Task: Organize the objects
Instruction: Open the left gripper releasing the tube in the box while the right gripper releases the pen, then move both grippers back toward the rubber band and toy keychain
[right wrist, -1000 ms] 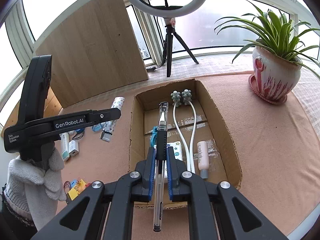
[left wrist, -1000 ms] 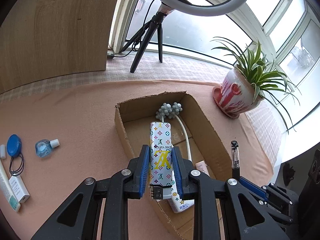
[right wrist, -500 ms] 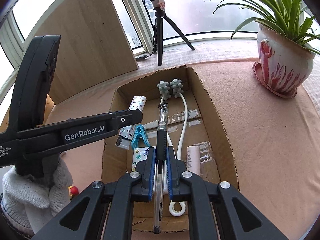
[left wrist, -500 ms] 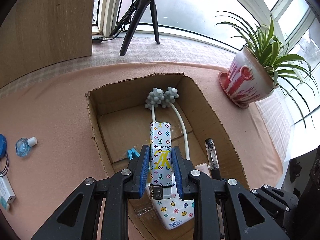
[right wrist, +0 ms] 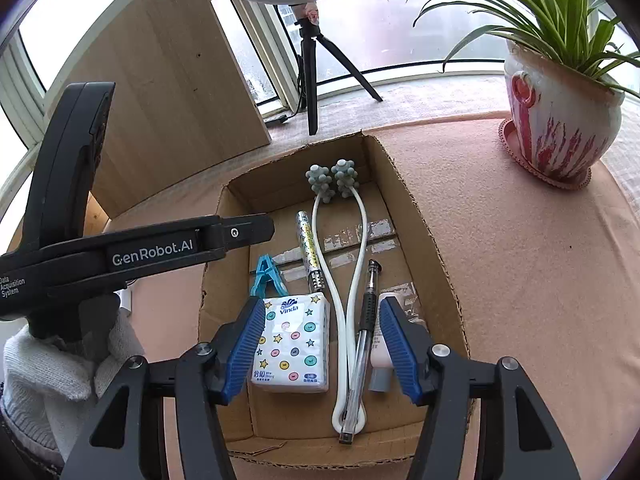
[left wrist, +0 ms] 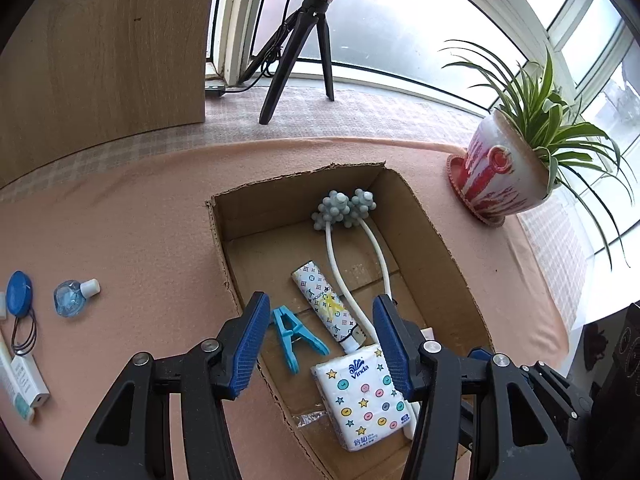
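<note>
My left gripper (left wrist: 320, 320) hangs over the cardboard box (left wrist: 432, 236), jaws opening and empty. The patterned lighter case (left wrist: 324, 304) lies loose on the box floor below, beside a blue clothes peg (left wrist: 294, 338). Over the near end of the same box (right wrist: 416, 232), my right gripper (right wrist: 323, 320) has its jaws opening too, and they hold nothing. The clear pen (right wrist: 362, 336) rests on the floor between the white massager's cords (right wrist: 340, 320) and a pink tube (right wrist: 380, 356). A Vinda tissue pack (right wrist: 292, 344) lies there too.
A potted plant (left wrist: 500, 176) stands right of the box, a tripod (left wrist: 296, 48) and a wooden board (left wrist: 100, 48) behind it. A small bottle (left wrist: 72, 298), a blue disc (left wrist: 18, 292) and a white box (left wrist: 26, 380) lie on the cloth at left. A gloved hand (right wrist: 52, 368) holds the left gripper.
Both grippers have gone from shut to open. The patterned case has dropped from the left one into the box, and the pen from the right one beside the massager.
</note>
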The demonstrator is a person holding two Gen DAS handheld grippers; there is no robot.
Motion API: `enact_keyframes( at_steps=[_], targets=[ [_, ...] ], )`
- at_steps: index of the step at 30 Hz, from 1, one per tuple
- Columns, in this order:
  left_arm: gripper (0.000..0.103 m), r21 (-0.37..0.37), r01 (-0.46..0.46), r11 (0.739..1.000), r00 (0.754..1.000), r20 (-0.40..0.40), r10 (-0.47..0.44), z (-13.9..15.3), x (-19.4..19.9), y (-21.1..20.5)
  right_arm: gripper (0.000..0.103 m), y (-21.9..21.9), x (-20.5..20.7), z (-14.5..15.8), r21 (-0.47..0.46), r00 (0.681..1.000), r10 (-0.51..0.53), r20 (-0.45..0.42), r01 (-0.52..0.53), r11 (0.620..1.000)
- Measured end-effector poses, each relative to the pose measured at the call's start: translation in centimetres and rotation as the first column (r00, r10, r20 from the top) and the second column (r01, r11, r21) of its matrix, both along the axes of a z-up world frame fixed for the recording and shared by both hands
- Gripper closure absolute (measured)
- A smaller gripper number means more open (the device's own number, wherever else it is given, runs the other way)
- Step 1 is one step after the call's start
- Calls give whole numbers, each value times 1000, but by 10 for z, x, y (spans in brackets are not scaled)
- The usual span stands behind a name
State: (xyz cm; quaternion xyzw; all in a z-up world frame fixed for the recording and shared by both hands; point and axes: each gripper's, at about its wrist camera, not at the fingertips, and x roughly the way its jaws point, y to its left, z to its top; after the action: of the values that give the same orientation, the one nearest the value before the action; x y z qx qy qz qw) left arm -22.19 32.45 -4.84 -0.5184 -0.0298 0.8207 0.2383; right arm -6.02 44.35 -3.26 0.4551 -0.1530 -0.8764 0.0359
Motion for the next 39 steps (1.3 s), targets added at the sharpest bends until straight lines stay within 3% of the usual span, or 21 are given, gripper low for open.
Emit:
enact_keyframes(
  at_steps=[10,19,26,33,39],
  targets=[
    [46,9,-59,998,998,-24,59,18,23,-66,45,2,17,7,-58,999,-53,-6,52,997],
    [46,1,-234,972,972,-14,234,21,49,-197,45,-22,26,13,-95,1000,-21,-15,20,995],
    [46,-19,-353,935,935,23,353,6,86,-288,45,-74,30,22,-88,993,118,-27,-120,989],
    [46,-14,-352,936,932,90,352,-26,123,-309,45,-152,33,5,-67,956,291,23,-289,955],
    [46,-32,-342,939,932,121,343,-45,145,-318,45,-211,34,-19,-21,907,411,90,-410,912]
  ],
)
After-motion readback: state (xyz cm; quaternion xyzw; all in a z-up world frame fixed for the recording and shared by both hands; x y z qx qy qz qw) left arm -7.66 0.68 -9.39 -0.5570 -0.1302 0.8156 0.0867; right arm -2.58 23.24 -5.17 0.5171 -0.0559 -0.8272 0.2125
